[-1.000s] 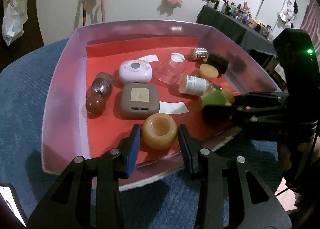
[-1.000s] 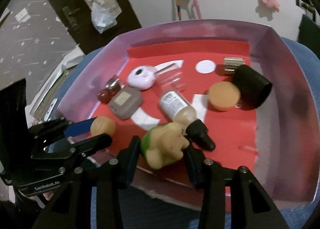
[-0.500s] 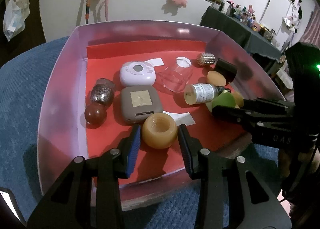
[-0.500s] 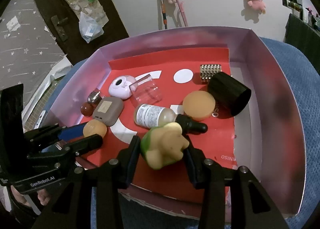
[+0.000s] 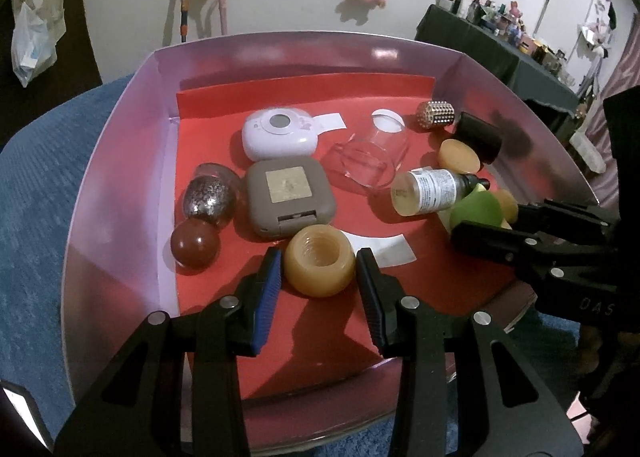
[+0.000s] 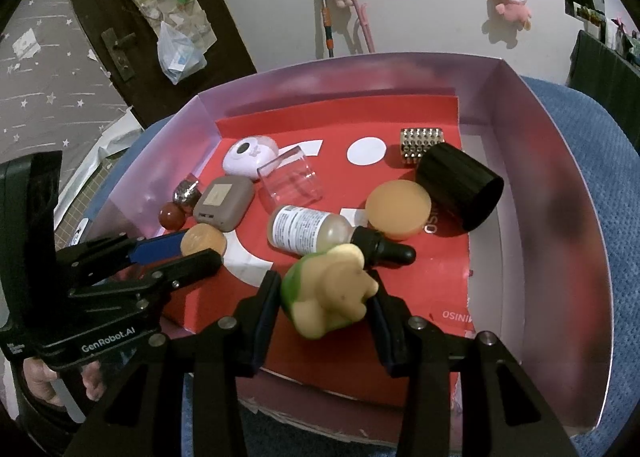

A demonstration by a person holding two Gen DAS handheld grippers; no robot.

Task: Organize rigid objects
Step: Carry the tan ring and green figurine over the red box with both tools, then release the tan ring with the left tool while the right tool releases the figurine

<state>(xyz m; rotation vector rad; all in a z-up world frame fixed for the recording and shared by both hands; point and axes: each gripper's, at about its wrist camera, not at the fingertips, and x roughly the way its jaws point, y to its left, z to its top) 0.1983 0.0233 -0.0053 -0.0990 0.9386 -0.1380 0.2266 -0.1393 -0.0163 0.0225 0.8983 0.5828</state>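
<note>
A pink-walled box (image 5: 120,161) with a red floor holds the objects. My left gripper (image 5: 318,275) is shut on an amber ring-shaped jar (image 5: 319,260), low over the front of the box floor; the same jar (image 6: 203,240) shows in the right wrist view. My right gripper (image 6: 325,297) is shut on a green and cream toy (image 6: 326,293), just above the floor near the dropper bottle (image 6: 316,233). In the left wrist view that toy (image 5: 478,209) shows at the right, between the other gripper's fingers.
On the red floor lie a grey square case (image 5: 288,197), a white round device (image 5: 280,133), a clear cup (image 5: 370,159), a red ball (image 5: 195,246), a speckled ball (image 5: 210,197), an orange disc (image 6: 398,210), a black cap (image 6: 460,185) and a studded block (image 6: 422,141). Blue cloth (image 5: 36,185) surrounds the box.
The left gripper with the amber jar has moved forward over the box's front edge and deeper in. The right gripper keeps the toy at the same spot.
</note>
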